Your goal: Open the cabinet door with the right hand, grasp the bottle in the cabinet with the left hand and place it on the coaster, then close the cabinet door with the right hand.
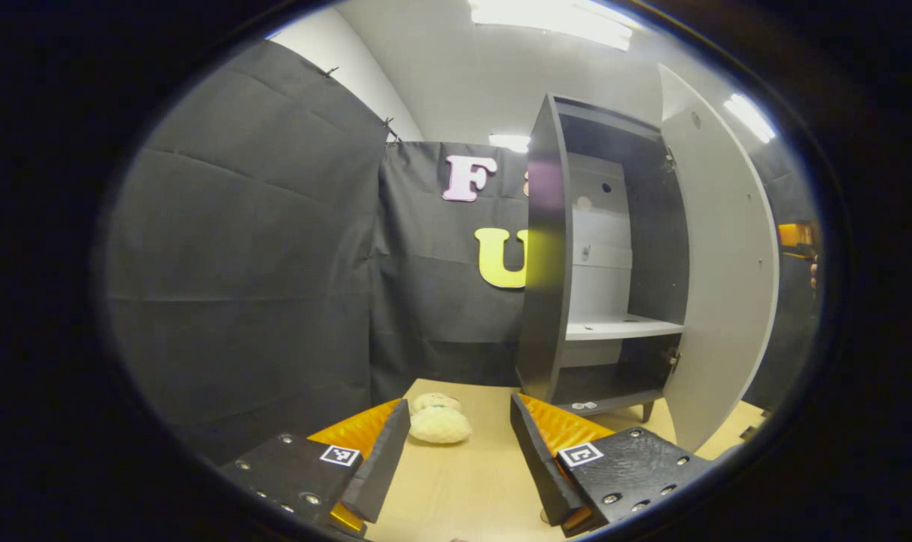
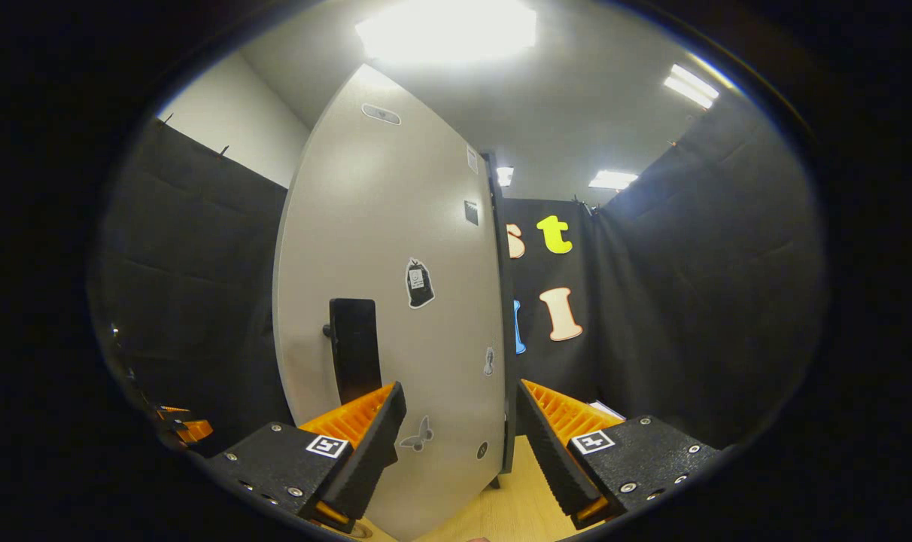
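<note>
Cabinet (image 1: 576,256) stood on the counter (image 1: 463,482) with its door (image 1: 719,286) swung wide open to the right in the left gripper view; the inside showed a white shelf (image 1: 621,327) part-way up and a dark floor compartment below it. No bottle could be made out on the shelf or in the lower compartment; a small pale item (image 1: 584,406) lay on the cabinet floor, too small to tell what it was. Left tongs (image 1: 460,452) were held apart, gripping nothing, low over the counter and in front of the cabinet. A cream plush toy (image 1: 439,421) lay on the counter just beyond and between the fingers. In the right gripper view the right tongs (image 2: 460,436) were likewise apart and empty, close to the outer face of the door, whose edge ran up between the fingers. The dark handle (image 2: 354,350) sat just above the left-hand finger, apart from it. Several stickers (image 2: 418,284) marked the door face.
</note>
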A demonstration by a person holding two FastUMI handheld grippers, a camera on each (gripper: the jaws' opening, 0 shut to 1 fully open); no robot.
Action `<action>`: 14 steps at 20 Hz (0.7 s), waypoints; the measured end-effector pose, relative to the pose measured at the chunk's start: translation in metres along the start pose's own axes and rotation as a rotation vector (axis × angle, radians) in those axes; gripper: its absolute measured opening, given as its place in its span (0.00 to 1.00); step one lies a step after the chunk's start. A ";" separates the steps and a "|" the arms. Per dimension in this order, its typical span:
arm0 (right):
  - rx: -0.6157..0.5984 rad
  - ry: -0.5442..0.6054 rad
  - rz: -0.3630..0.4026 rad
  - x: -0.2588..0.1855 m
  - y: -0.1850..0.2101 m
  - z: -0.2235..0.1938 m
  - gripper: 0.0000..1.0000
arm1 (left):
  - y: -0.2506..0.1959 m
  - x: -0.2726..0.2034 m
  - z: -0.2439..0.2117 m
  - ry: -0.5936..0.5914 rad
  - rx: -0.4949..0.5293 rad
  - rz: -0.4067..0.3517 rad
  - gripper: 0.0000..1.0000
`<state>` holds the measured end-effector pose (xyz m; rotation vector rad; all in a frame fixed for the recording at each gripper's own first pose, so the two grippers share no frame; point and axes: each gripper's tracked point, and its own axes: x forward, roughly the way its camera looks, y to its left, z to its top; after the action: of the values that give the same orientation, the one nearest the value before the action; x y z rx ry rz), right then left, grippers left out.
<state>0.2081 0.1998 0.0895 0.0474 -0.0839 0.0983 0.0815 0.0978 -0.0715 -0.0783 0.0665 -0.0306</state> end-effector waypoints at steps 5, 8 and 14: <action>0.011 -0.002 0.024 0.008 0.015 -0.002 0.92 | 0.008 -0.001 -0.003 0.006 0.002 0.012 0.80; 0.016 -0.004 0.035 0.013 0.023 -0.003 0.92 | 0.013 -0.003 -0.004 0.010 0.009 0.018 0.80; 0.017 -0.007 0.060 0.025 0.042 -0.006 0.93 | 0.022 -0.004 -0.005 0.011 0.016 0.041 0.84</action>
<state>0.2287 0.2443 0.0877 0.0621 -0.0913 0.1590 0.0774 0.1193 -0.0778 -0.0608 0.0790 0.0091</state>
